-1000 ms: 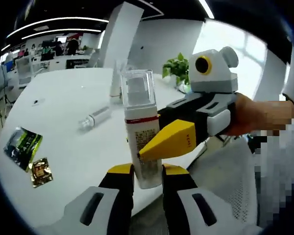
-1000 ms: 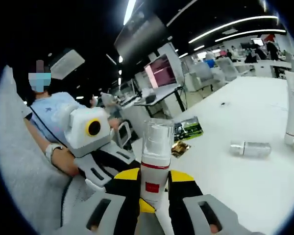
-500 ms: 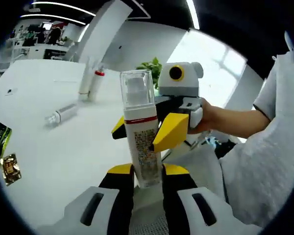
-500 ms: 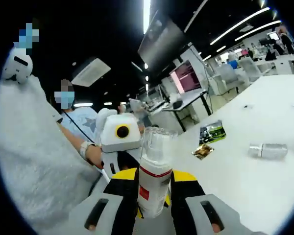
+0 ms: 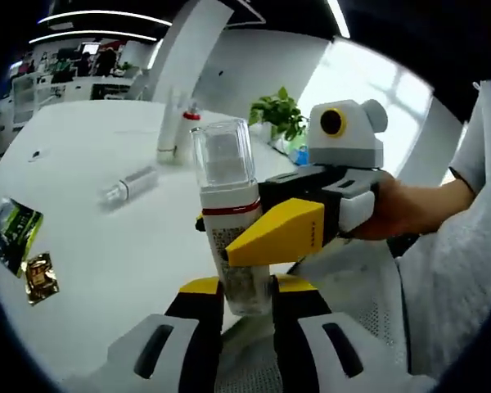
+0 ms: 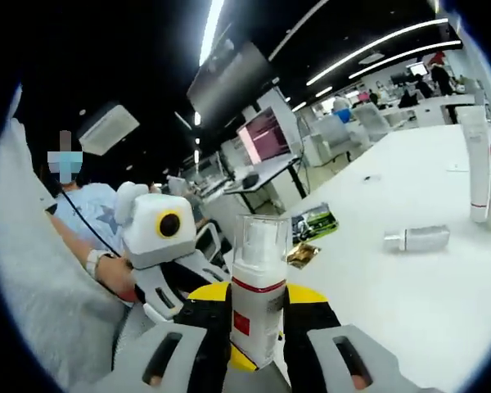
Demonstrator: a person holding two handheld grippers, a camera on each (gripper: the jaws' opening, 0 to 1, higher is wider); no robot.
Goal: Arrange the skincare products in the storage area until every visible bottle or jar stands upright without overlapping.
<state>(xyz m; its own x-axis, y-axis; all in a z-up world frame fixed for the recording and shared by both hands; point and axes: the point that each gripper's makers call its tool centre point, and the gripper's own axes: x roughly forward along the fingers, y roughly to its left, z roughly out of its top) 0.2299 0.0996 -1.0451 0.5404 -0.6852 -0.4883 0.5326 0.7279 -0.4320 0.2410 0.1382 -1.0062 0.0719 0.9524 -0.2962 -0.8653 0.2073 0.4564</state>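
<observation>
White pump bottle with a clear cap and red neck band (image 5: 229, 221) stands upright off the white table's (image 5: 106, 246) edge, printed label facing the left gripper (image 5: 245, 288), whose jaws pinch its base. The right gripper (image 6: 255, 293) clamps its body too. Behind, a clear bottle (image 5: 129, 183) lies flat.

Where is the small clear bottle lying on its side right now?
The clear bottle lies on the white table, left of the held pump bottle in the left gripper view, near two upright tubes.
</observation>
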